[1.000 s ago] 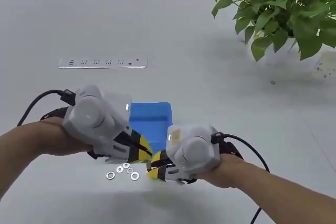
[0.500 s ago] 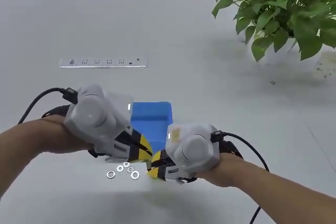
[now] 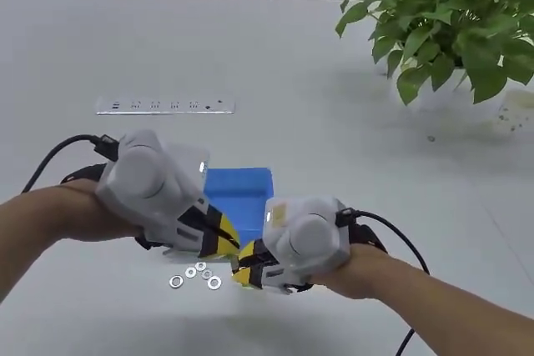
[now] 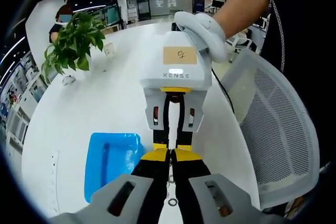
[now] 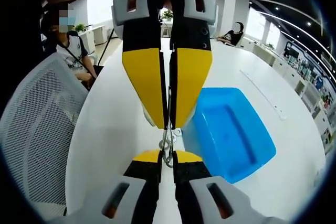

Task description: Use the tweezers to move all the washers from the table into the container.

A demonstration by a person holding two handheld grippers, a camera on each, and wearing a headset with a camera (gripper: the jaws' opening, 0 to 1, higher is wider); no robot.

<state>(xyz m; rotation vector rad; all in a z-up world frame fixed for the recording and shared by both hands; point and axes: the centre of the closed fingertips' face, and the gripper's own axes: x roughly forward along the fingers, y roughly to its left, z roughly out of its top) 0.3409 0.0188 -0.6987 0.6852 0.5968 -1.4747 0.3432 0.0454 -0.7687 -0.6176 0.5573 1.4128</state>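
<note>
Washers [image 3: 200,273] lay in a small loose cluster on the white table [image 3: 350,147] in the head view, nearer the person than the blue container [image 3: 249,183] and none of them inside it. By their look they were thin, flat, light steel rings, hard and slippery, lying flush with the surface, so best taken by the rim or through the hole. Just above them the left gripper [image 3: 227,243] and the right gripper [image 3: 242,271] met tip to tip.

In the left gripper view its own jaws stood together, nose to nose with the other gripper, with the container to the left and a couple of washers on the table beneath the tips.

In the right gripper view slim metal tweezers [image 5: 167,142] bridged the two grippers. The right jaws appeared pinched on one end and the left jaws closed on the other. Such a smooth, springy tool would likely twist unless held at mid-shank
</note>
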